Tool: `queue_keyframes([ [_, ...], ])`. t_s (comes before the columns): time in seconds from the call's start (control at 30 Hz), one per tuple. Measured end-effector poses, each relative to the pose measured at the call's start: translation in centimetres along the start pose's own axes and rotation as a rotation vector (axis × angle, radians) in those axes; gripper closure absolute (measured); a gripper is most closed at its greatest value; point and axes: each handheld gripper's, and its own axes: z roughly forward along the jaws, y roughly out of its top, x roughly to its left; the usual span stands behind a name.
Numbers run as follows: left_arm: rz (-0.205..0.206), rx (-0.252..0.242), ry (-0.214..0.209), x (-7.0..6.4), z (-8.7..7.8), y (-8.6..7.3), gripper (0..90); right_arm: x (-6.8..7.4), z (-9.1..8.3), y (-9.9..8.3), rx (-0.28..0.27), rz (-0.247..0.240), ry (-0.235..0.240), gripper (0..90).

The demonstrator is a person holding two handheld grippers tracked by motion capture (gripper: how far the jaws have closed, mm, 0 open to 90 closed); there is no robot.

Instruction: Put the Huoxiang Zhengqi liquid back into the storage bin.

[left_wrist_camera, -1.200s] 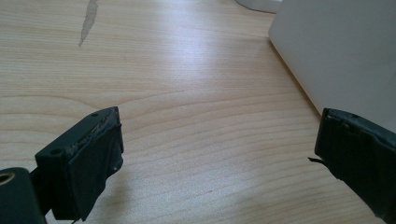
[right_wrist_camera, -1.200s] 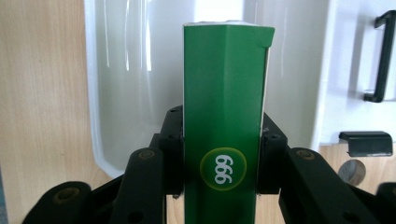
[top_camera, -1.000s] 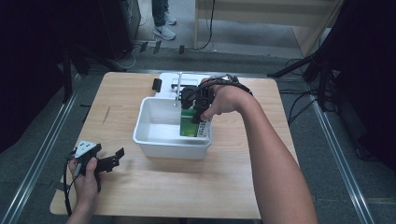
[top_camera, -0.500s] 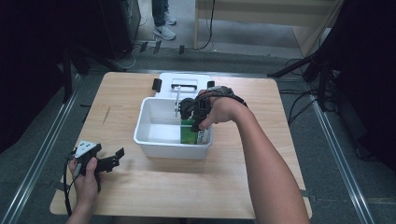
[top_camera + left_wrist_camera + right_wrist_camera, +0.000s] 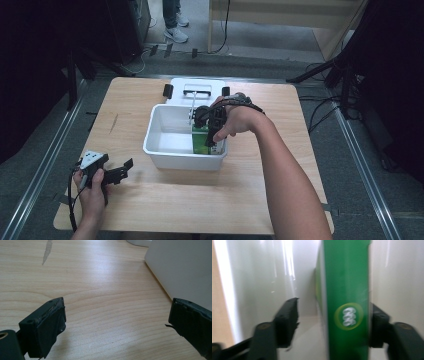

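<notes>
Green carton (image 5: 204, 141), seemingly a small box with a pale round logo on its narrow face, is seen standing upright inside the white plastic tub (image 5: 170, 150), pressed close to the tub's wall at about 3 o'clock of its interior. The right gripper (image 5: 212, 131) is lowered into the tub from above, and in the right gripper view the carton (image 5: 345, 302) sits between the jaws: one jaw lies against its far side, while the other stands apart from its near face, so the jaws are judged to be spread and not clamped on it. The picture there is blurred, and firm contact cannot be confirmed. The carton is judged to be light and fairly stiff, with smooth printed faces that may slip and thin walls that could dent under a hard squeeze; it would best be taken across its two broad faces, near mid-height, with moderate pressure. The closeness of the tub wall leaves little room for the outer jaw, which calls for care. The left gripper (image 5: 112, 172) rests low on the bench (image 5: 280, 200) at about 7 o'clock from the tub, held in the person's left hand (image 5: 92, 192), its jaws wide apart and holding nothing. Beyond the tub, at 12 o'clock, a white lid (image 5: 197, 87) with a handle lies flat on the bench.
</notes>
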Motion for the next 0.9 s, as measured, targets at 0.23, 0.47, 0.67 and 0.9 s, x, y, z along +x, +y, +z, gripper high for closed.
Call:
queue_keyframes([
  [0.23,0.0,0.0,0.0,0.0,0.0,0.0,2.1,0.1,-2.1,0.0,-0.061,0.072,-0.092,5.5],
  [0.47,-0.001,-0.003,0.002,0.0,0.0,0.0,2.1,-0.3,-4.5,-1.1,-0.217,0.23,-0.206,0.0],
  [0.67,0.001,-0.004,0.005,-0.1,0.0,0.0,2.1,0.2,-6.1,-3.1,-0.397,0.393,-0.297,0.0],
  [0.9,0.003,-0.004,0.006,-0.1,0.0,0.0,2.1,0.4,-6.0,-7.1,-0.554,0.53,-0.373,0.0],
])
